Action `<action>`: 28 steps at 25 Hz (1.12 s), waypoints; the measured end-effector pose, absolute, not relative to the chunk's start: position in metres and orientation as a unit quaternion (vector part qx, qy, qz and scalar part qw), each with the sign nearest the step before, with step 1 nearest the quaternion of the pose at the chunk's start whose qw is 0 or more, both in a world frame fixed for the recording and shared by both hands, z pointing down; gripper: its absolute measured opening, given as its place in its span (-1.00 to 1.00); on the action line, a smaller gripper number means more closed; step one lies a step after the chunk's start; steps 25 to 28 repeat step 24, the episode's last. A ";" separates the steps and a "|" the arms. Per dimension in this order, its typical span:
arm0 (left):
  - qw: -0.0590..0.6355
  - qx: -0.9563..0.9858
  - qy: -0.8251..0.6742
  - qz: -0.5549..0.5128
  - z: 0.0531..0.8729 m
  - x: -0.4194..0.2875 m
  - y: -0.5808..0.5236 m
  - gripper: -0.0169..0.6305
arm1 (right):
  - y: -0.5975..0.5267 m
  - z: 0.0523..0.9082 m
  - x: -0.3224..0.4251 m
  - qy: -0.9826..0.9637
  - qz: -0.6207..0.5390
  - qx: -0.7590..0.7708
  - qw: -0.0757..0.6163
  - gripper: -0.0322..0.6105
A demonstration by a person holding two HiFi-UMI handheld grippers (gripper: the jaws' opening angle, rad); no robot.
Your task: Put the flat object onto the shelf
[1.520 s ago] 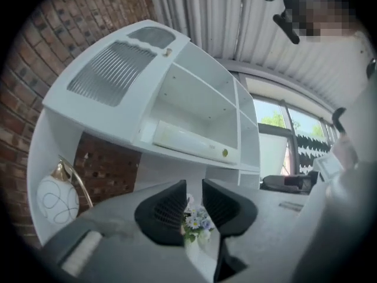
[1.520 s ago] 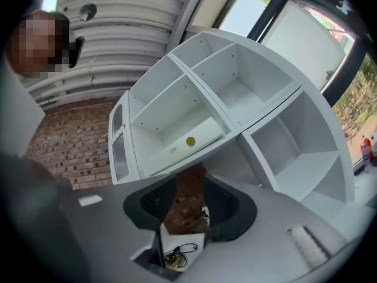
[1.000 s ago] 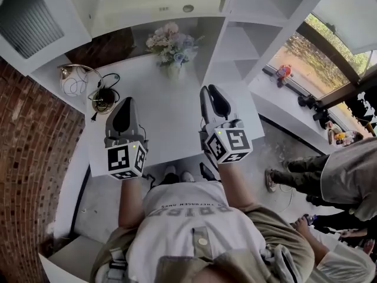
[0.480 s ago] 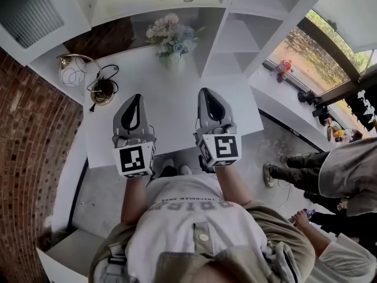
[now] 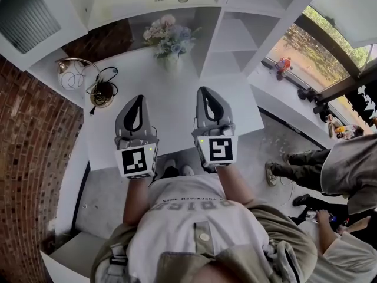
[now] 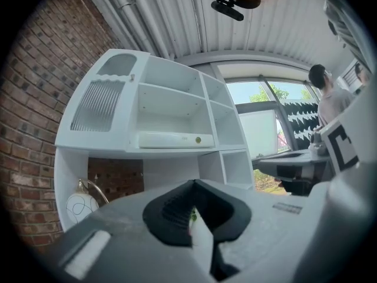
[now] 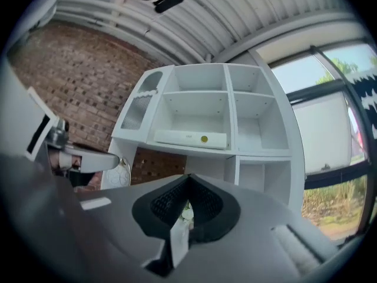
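White and long, the flat object (image 5: 153, 7) already lies on the shelf (image 5: 232, 37) in the head view. It is at 12 o'clock from both tools and well apart from them. The left tool (image 5: 139, 99) and right tool (image 5: 207, 92) are side by side over the desk (image 5: 174, 108).

In the left gripper view, the left tool (image 6: 192, 187) has its jaws pressed together with nothing in them. The flat object (image 6: 171, 140) is straight ahead, and its long side runs from 9 to 3 o'clock.

In the right gripper view, the right tool (image 7: 187, 180) is closed and empty too. The flat object (image 7: 189, 138) sits at 12 o'clock, and neither tool looks much nearer to it.
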State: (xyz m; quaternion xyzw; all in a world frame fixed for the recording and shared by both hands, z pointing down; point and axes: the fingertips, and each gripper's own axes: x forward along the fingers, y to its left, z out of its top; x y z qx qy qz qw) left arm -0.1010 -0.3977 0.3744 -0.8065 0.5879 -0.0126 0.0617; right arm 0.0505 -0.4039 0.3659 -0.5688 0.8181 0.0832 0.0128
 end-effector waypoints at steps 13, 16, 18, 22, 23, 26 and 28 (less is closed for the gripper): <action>0.059 -0.817 0.573 -0.017 0.377 -0.094 -0.403 -0.92 | -0.406 0.356 0.038 0.828 0.092 -0.552 0.027 -0.89; 0.056 -0.816 0.575 -0.015 0.377 -0.096 -0.404 -0.92 | -0.408 0.356 0.037 0.827 0.088 -0.555 0.022 -0.89; 0.052 -0.814 0.578 -0.013 0.378 -0.098 -0.406 -0.92 | -0.409 0.356 0.037 0.826 0.087 -0.557 0.017 -0.89; 0.050 -0.812 0.581 -0.009 0.377 -0.102 -0.411 -0.92 | -0.414 0.353 0.034 0.828 0.102 -0.551 0.030 -0.89; 0.048 -0.812 0.582 -0.009 0.377 -0.103 -0.412 -0.92 | -0.415 0.353 0.034 0.827 0.102 -0.551 0.031 -0.89; 0.047 -0.811 0.583 -0.008 0.377 -0.104 -0.413 -0.92 | -0.417 0.352 0.034 0.827 0.103 -0.551 0.032 -0.89; 0.047 -0.811 0.583 -0.008 0.377 -0.104 -0.413 -0.92 | -0.417 0.352 0.034 0.827 0.103 -0.551 0.032 -0.89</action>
